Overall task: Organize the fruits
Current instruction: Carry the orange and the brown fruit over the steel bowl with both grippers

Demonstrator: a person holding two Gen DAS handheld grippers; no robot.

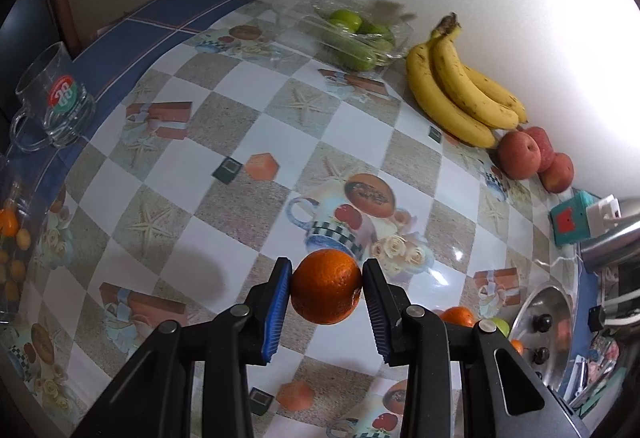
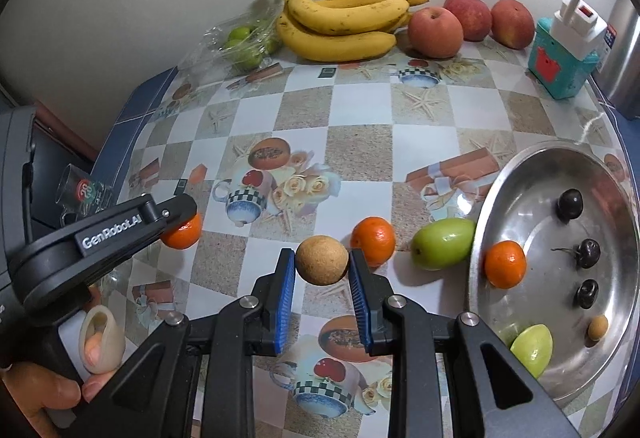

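My left gripper (image 1: 326, 278) is shut on an orange mandarin (image 1: 326, 286), held above the patterned tablecloth; the same mandarin (image 2: 184, 234) shows behind the left gripper's finger (image 2: 176, 211) in the right wrist view. My right gripper (image 2: 322, 264) is shut on a small round tan fruit (image 2: 322, 260), lifted over the table. On the cloth beyond it lie another mandarin (image 2: 374, 240) and a green fruit (image 2: 442, 244). The steel bowl (image 2: 600, 173) at the right holds a mandarin (image 2: 505, 264), dark cherries (image 2: 570, 203), a small tan fruit (image 2: 598, 327) and a green fruit (image 2: 534, 348).
By the back wall sit a banana bunch (image 2: 344, 21), red apples (image 2: 436, 31) and a clear tray of green fruits (image 1: 352, 33). A teal box with a plug (image 2: 564, 49) stands at the back right. A glass mug (image 1: 56, 97) rests on the blue cloth at the left. A person's hand (image 2: 44, 394) grips the left handle.
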